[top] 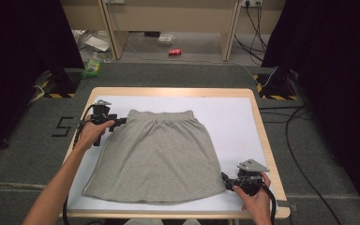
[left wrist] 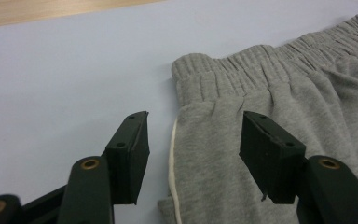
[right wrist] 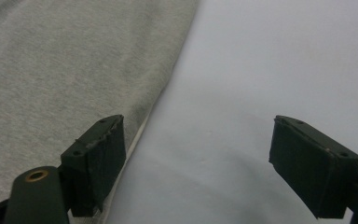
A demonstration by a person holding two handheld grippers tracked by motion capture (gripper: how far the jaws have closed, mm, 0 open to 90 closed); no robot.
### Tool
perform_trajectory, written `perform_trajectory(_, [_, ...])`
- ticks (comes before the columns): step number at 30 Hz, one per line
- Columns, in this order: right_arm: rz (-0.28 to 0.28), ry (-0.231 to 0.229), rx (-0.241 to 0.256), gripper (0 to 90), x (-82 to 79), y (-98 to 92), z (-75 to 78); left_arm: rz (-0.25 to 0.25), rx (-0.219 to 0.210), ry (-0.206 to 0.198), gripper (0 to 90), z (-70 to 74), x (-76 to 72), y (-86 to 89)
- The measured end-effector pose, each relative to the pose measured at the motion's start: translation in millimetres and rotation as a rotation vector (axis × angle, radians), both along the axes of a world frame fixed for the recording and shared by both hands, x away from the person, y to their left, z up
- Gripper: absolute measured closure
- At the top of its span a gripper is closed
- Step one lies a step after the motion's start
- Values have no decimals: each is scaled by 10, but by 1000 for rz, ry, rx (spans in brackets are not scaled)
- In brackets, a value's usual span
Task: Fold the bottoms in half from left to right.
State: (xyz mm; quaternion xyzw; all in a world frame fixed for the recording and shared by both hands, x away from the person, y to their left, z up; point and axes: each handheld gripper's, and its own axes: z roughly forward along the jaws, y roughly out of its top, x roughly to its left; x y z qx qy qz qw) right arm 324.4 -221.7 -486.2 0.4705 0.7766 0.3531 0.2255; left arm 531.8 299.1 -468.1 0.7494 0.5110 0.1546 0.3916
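Observation:
A grey skirt [top: 157, 154] lies flat on the white mat, its elastic waistband [top: 161, 115] toward the far side and its hem near me. My left gripper [top: 121, 122] is open at the waistband's left corner; in the left gripper view its jaws straddle the skirt's side edge [left wrist: 175, 154] just below the waistband [left wrist: 223, 74]. Open too, my right gripper [top: 226, 180] sits at the hem's right corner. In the right gripper view one jaw rests over the grey fabric [right wrist: 74, 70] and the other over bare mat.
The white mat [top: 234, 122] covers a wooden table [top: 262, 136]. Black curtains stand at both sides. Beyond the table lie cables, a red can [top: 175, 52] and a green packet [top: 92, 68] on the floor.

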Motion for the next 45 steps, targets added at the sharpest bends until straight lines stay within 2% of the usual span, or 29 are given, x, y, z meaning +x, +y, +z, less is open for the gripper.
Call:
perform_trajectory(6, [9, 1, -5, 190, -4, 31, 6, 11, 0, 23, 433, -34, 118, -89])
perform_trajectory(9, [17, -5, -4, 190, -5, 46, 20, 9, 18, 39, 436, -56, 195, -131])
perform_trajectory(15, [21, -1, -5, 189, -7, 62, 18, 23, 11, 47, 457, -61, 296, -143])
perform_trajectory(20, [31, -6, -4, 189, -10, 88, 30, 23, 34, 52, 484, -89, 357, -171])
perform_trajectory(25, [41, -4, 3, 188, -31, 155, 61, 23, 46, 67, 492, -146, 395, -204])
perform_trajectory(27, [49, -8, 22, 188, -40, 189, 79, 28, 40, 72, 496, -157, 418, -220])
perform_trajectory(29, [56, -8, 36, 188, -54, 232, 102, 23, 60, 74, 496, -154, 439, -244])
perform_trajectory(32, [93, -15, 42, 188, -89, 373, 151, 11, 89, 87, 495, -150, 485, -283])
perform_trajectory(35, [124, -22, 41, 186, -116, 479, 182, 10, 80, 99, 492, -161, 507, -278])
perform_trajectory(37, [165, -33, 38, 185, -152, 605, 220, 0, 83, 99, 494, -162, 512, -269])
perform_trajectory(38, [202, -41, 32, 184, -182, 738, 251, -9, 84, 97, 499, -165, 510, -260])
perform_trajectory(39, [202, -41, 32, 184, -182, 738, 251, -9, 84, 97, 502, -165, 510, -260])
perform_trajectory(40, [234, -43, 36, 184, -198, 869, 263, -9, 89, 104, 508, -160, 517, -262])
perform_trajectory(42, [247, -40, 36, 184, -203, 933, 265, -16, 98, 104, 521, -155, 521, -266])
perform_trajectory(45, [288, -33, 40, 184, -188, 1106, 251, -50, 84, 119, 630, -141, 528, -283])
